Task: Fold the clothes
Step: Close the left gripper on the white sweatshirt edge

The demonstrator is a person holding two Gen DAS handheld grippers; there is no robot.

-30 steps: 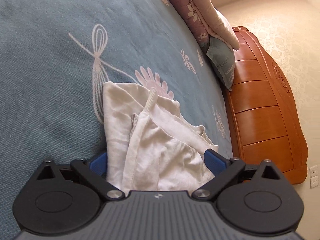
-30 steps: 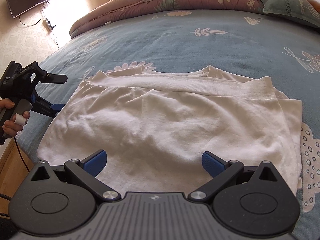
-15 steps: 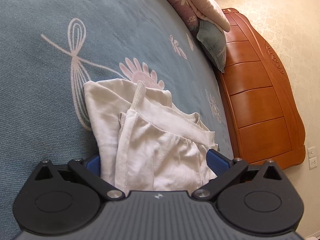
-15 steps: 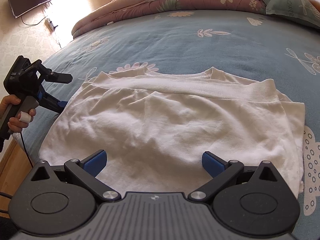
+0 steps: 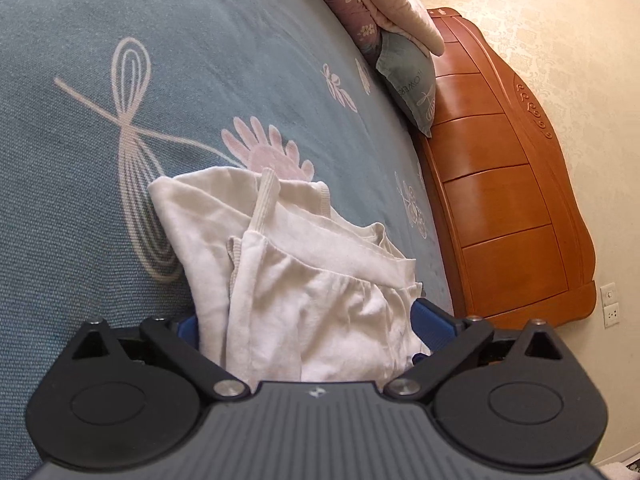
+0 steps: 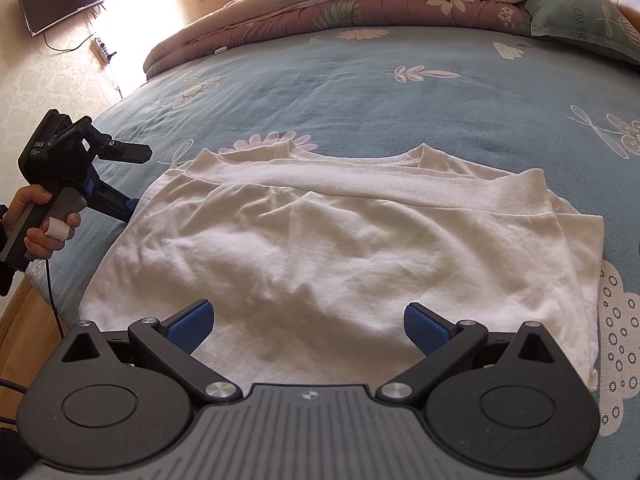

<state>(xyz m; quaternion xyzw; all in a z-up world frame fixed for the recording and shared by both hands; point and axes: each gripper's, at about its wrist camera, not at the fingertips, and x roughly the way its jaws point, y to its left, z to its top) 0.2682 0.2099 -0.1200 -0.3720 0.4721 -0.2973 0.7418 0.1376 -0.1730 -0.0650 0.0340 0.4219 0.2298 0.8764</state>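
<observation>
With the white top (image 6: 340, 248) folded once on the bed (image 6: 360, 92), the left hand-held gripper (image 5: 306, 322) straddles its left edge, jaws wide, while the right hand-held gripper (image 6: 308, 322) hovers wide over its near hem — next, I judge, both must pinch and fold across.

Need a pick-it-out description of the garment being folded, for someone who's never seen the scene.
Start at the blue flower-print bedspread that covers the bed. On its near part lies a white shirt, folded over with the ribbed hem band across the top. It is the only plain white cloth there; the pink quilt and the blue pillow at the far side are patterned.
</observation>
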